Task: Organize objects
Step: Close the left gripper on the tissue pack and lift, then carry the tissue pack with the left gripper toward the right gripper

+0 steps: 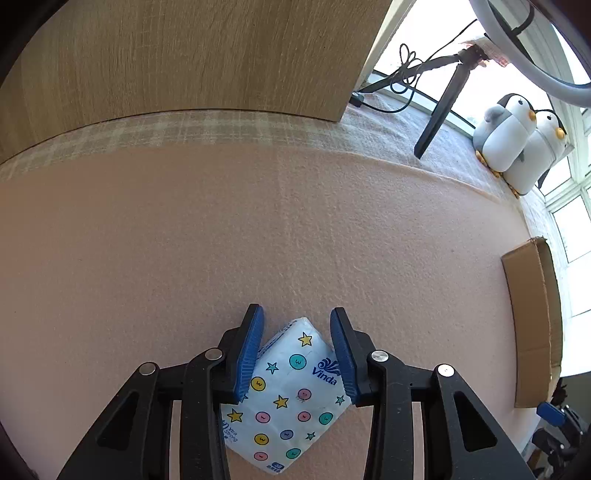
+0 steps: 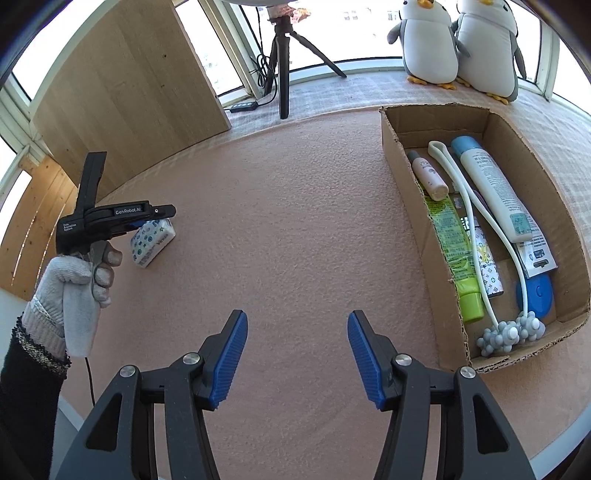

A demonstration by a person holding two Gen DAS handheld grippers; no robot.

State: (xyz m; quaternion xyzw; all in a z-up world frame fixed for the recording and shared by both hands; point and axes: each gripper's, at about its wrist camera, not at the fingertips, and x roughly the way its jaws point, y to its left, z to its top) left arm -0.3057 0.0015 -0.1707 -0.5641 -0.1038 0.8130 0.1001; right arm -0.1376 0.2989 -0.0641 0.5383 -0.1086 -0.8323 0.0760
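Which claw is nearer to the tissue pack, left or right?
Left. The left claw sits right over the tissue pack, its fingers on either side of it. The right claw hangs open over bare mat, well away from the pack.

Pink felt mat (image 2: 295,229), wooden panel (image 2: 129,96), bright windows (image 2: 354,33) behind 2 penguin plushies (image 2: 458,40).

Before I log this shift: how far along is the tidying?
Mostly done: the cardboard box already holds tubes, bottles and a massager. In hand: the left gripper straddles the tissue pack, jaws open. Left: grip it and box it. The right gripper is open, empty.
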